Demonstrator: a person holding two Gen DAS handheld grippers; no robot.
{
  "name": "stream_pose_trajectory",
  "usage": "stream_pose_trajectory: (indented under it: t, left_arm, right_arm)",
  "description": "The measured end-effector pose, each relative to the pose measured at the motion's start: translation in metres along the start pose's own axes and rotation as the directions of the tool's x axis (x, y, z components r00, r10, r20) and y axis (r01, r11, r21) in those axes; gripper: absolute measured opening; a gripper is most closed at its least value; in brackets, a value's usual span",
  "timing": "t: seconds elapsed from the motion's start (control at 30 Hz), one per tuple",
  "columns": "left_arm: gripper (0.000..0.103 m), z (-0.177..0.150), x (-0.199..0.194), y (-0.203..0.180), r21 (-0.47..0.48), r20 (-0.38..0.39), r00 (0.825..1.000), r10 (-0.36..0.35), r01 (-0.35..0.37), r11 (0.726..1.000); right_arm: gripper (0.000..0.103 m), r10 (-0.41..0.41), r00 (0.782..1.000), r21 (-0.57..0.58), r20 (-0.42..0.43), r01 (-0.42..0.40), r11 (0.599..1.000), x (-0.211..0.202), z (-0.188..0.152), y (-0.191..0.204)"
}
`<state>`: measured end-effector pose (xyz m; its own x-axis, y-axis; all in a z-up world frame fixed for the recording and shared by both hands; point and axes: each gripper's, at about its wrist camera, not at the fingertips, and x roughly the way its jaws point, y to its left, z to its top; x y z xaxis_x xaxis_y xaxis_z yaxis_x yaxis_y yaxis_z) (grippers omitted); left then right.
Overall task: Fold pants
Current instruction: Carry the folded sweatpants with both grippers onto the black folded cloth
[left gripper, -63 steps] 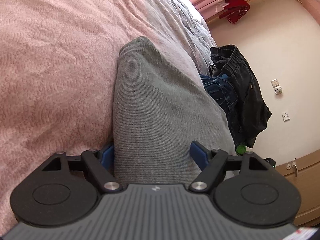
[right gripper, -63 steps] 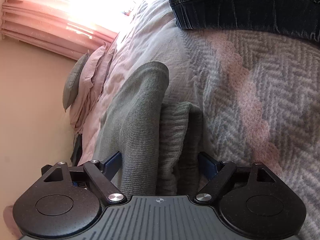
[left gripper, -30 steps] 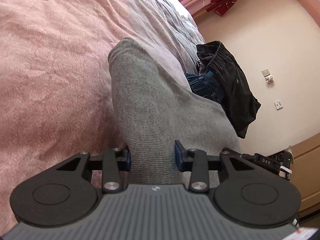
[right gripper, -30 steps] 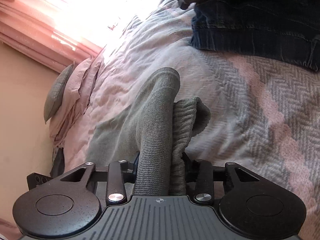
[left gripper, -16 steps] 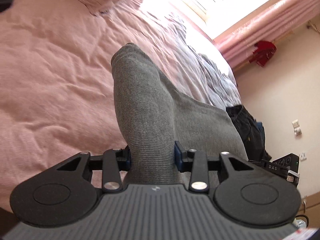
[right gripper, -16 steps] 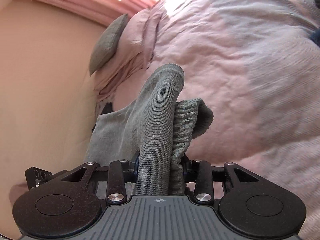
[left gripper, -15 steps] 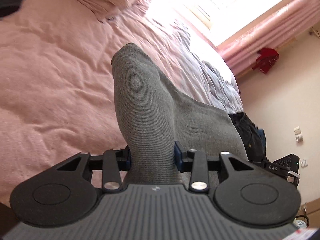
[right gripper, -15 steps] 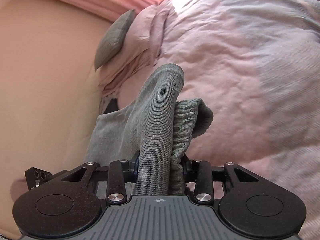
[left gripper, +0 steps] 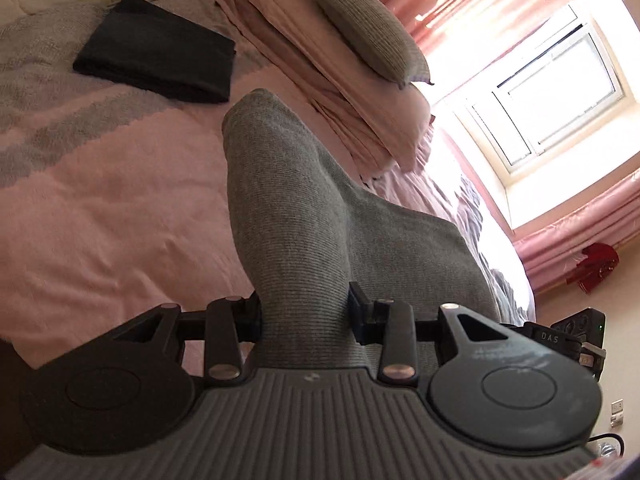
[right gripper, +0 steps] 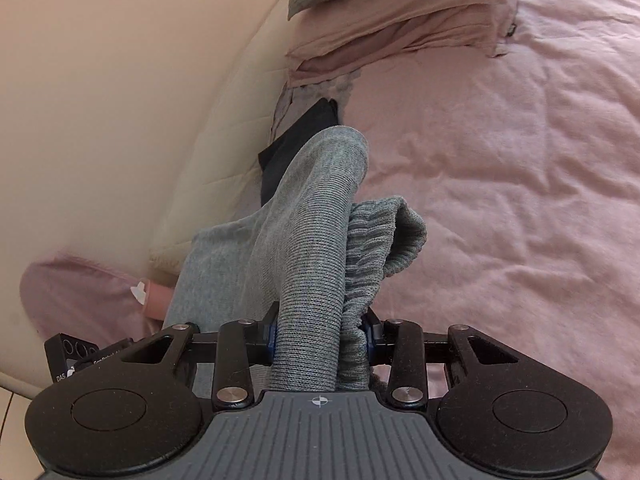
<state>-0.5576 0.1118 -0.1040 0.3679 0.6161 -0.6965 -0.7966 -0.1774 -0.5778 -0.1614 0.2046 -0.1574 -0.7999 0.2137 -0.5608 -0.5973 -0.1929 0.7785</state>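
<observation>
The grey knit pants [left gripper: 304,216] hang lifted above the pink bed, held at both ends. My left gripper [left gripper: 306,316] is shut on a thick fold of the grey fabric, which bulges up between the fingers. In the right wrist view the same grey pants [right gripper: 316,240] show a ribbed waistband bunched beside a smooth fold. My right gripper [right gripper: 320,334] is shut on that bunch. The rest of the cloth drops away to the left in the right wrist view, and its lower end is hidden behind the gripper bodies.
A folded black garment [left gripper: 156,64] lies on the pink bedspread [left gripper: 100,208] near the headboard [right gripper: 224,120]. Pink pillows [left gripper: 360,108] and a grey cushion [left gripper: 368,40] sit at the head of the bed. A bright window [left gripper: 552,92] with pink curtains is at the right.
Both grippers shut on the grey pants, then lifted and swung them toward the head of the bed. The dark jeans pile has left view; pillows and the black garment now show.
</observation>
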Motion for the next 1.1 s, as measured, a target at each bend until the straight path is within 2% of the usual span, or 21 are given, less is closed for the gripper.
stream_pose_trajectory:
  t: [0.1, 0.33, 0.47, 0.6, 0.8, 0.93, 1.1]
  left_arm:
    - [0.033, 0.062, 0.011, 0.046, -0.003, 0.015, 1.0, 0.02, -0.019, 1.0]
    - [0.033, 0.209, 0.046, 0.148, 0.004, 0.063, 0.996, 0.062, -0.062, 0.998]
    - [0.033, 0.279, 0.075, 0.195, 0.004, 0.102, 0.993, 0.061, -0.062, 0.998]
    - [0.033, 0.334, 0.109, 0.234, -0.008, 0.139, 0.989, 0.047, -0.047, 0.999]
    - [0.033, 0.384, 0.159, 0.281, -0.022, 0.152, 0.987, 0.042, -0.04, 0.999]
    - [0.033, 0.398, 0.194, 0.305, -0.017, 0.135, 0.989, 0.054, -0.053, 0.998]
    - [0.033, 0.4, 0.225, 0.329, -0.011, 0.127, 0.989, 0.075, -0.074, 0.997]
  right_arm:
    - [0.034, 0.011, 1.0, 0.008, -0.027, -0.011, 1.0, 0.076, 0.05, 0.017]
    - [0.034, 0.029, 0.999, -0.055, -0.04, -0.031, 0.998, 0.245, 0.162, 0.061]
    - [0.034, 0.037, 0.999, -0.105, -0.035, -0.04, 0.994, 0.322, 0.222, 0.077]
    - [0.034, 0.031, 0.999, -0.155, -0.023, -0.034, 0.987, 0.384, 0.274, 0.087]
    - [0.034, 0.022, 0.999, -0.189, -0.027, -0.027, 0.982, 0.457, 0.323, 0.079]
    - [0.034, 0.004, 0.999, -0.184, -0.042, -0.012, 0.983, 0.487, 0.334, 0.061]
    - [0.034, -0.01, 0.999, -0.181, -0.048, 0.001, 0.984, 0.518, 0.341, 0.041]
